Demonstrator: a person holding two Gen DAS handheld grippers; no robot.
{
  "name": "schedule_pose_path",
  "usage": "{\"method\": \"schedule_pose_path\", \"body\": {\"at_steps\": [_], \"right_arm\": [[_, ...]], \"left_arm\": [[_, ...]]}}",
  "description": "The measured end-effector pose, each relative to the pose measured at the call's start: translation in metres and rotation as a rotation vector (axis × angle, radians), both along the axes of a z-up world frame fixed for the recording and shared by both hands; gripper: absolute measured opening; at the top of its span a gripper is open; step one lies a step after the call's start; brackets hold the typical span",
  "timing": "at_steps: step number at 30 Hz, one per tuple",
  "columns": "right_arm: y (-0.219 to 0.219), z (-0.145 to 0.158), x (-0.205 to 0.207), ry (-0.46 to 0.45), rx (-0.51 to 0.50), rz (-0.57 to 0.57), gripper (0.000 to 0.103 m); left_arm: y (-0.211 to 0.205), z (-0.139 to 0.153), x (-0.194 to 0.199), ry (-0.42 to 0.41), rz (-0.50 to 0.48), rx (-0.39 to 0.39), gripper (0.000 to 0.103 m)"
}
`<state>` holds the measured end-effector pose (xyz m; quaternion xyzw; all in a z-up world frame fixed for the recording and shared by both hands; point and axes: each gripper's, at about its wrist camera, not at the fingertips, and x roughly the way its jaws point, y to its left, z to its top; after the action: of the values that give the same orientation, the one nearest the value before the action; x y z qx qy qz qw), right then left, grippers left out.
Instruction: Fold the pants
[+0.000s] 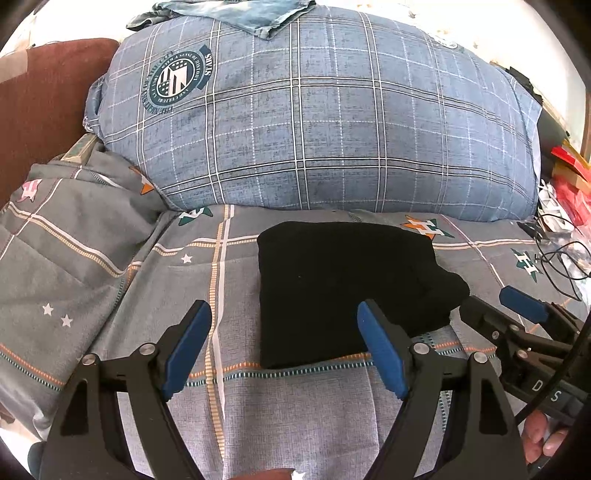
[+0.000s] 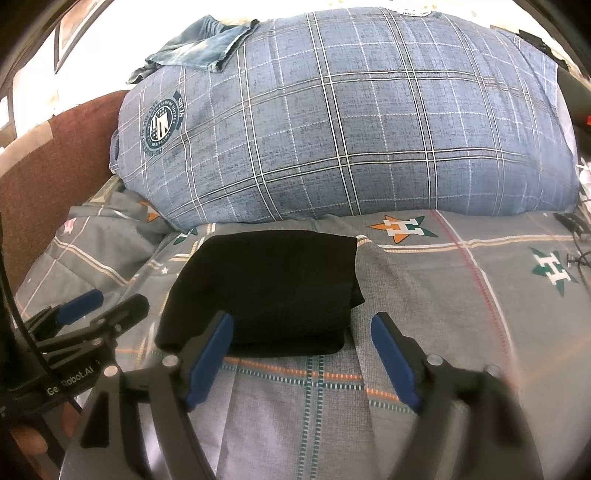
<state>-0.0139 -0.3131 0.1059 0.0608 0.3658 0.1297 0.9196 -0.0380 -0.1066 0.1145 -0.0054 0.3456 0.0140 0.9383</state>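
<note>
The black pants (image 1: 343,288) lie folded into a compact rectangle on the grey patterned bedsheet (image 1: 295,413); in the right wrist view the pants (image 2: 269,291) sit just left of centre. My left gripper (image 1: 284,343) stands open in front of the bundle's near left corner, nothing between its blue pads. My right gripper (image 2: 303,350) is open too, at the bundle's near right corner, its left finger overlapping the pants' front edge in the picture. Each gripper shows in the other's view: the right gripper (image 1: 491,306) at the right edge, the left gripper (image 2: 103,302) at the left edge.
A big blue plaid pillow (image 1: 314,122) fills the back, with a folded denim piece (image 1: 236,14) on top. A brown headboard (image 1: 40,103) stands at the left. Cables (image 1: 557,254) and red items (image 1: 569,166) lie at the right edge of the bed. A hand (image 1: 539,435) grips the right tool.
</note>
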Motion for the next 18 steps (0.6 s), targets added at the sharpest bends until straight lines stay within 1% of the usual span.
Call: {"method": "schedule_pose_path", "body": {"at_steps": [18], "right_arm": [[0.0040,-0.0016,-0.0032,0.008,-0.006,0.007,0.080]], "left_arm": [[-0.0009,-0.0019,-0.0010,0.012,0.000,0.001,0.082]]}}
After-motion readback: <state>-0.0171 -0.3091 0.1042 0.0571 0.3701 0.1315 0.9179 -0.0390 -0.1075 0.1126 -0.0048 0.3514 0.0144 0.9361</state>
